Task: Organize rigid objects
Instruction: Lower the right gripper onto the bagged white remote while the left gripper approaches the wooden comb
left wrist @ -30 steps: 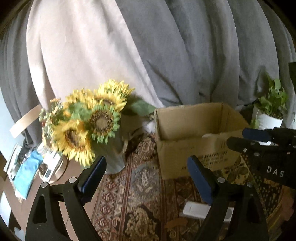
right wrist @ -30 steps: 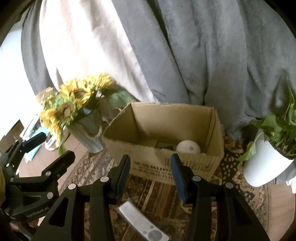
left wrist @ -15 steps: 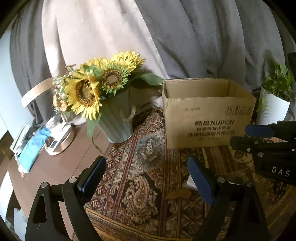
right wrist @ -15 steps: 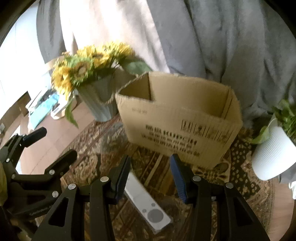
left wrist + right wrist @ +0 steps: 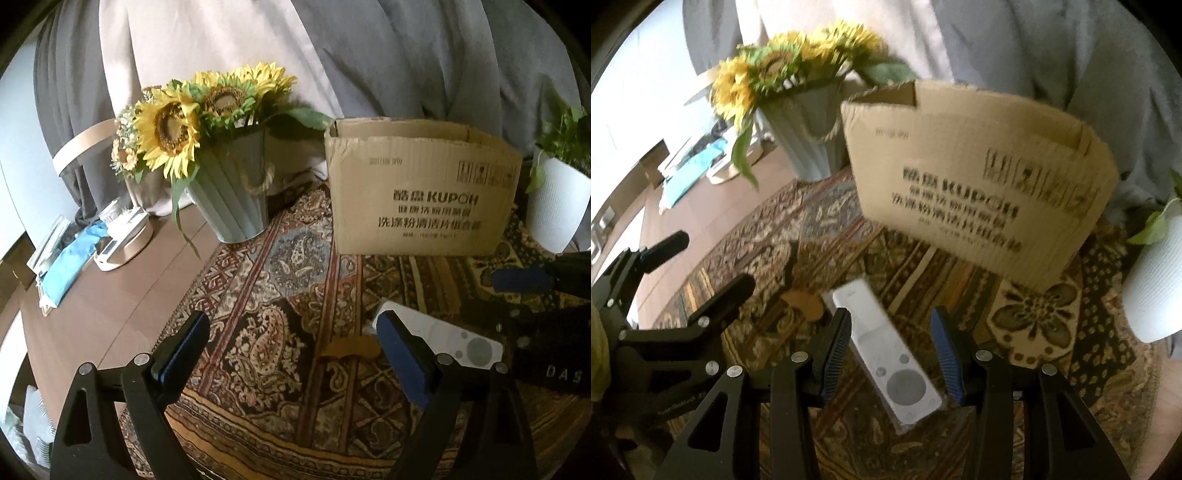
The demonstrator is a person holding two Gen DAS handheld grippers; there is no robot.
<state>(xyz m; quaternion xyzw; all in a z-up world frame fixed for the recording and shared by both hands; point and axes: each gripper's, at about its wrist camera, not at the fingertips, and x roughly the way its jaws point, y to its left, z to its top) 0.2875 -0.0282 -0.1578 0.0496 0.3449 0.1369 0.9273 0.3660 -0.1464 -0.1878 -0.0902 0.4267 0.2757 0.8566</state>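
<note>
Remote [image 5: 886,343] lies flat on the patterned rug [image 5: 273,295], lower centre of frame, just before the box

Right gripper [image 5: 890,350] straddles it, jaws partly open, pads apparently not touching, likely lining up a pick. Left gripper [image 5: 291,347] is opening wide, empty. Cardboard box [image 5: 421,192], probably the destination, reads "KUPOH"; the right gripper's body reads "DAS"

My fingers [image 5: 836,354] are matt black plastic with ribbed blue rubber pads. The remote [image 5: 886,350] is smooth white plastic, faintly glossy. The box [image 5: 421,188] at the far side is raw brown corrugated cardboard, printed, its top edge rough. The rug [image 5: 280,295] is woven patterned cloth. The worktop [image 5: 92,317] at left is smooth brown wood. The ribbed pot [image 5: 550,206] at far right is matt white.
</note>
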